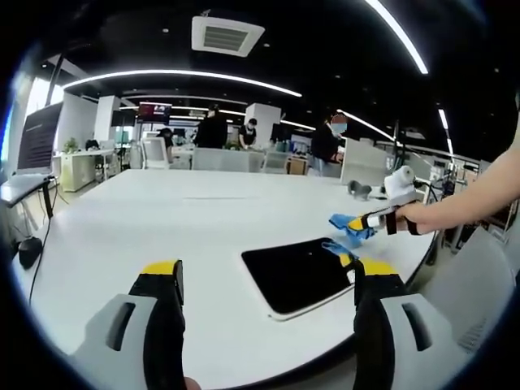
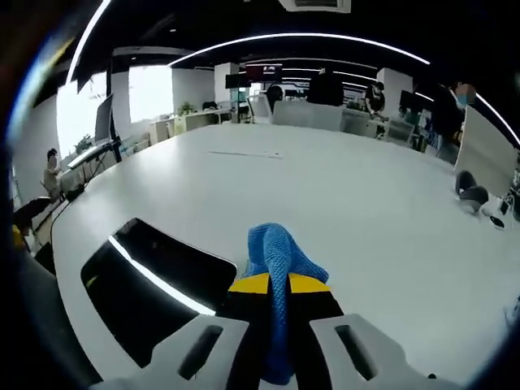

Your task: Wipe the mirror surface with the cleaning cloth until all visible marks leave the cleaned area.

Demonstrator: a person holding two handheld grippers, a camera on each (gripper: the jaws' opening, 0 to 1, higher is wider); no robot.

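Right tongs clamped on blue cloth, beside mirror, left tongs apart

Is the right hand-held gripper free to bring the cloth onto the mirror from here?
Probably yes: the right hand-held gripper grips the blue cloth beside the mirror, with only bare table between.

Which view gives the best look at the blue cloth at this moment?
The right gripper view: the blue cloth sits close up, pinched between the right gripper jaws, beside the mirror. In the left gripper view the cloth is small, at the mirror's far edge, hanging from the other gripper.
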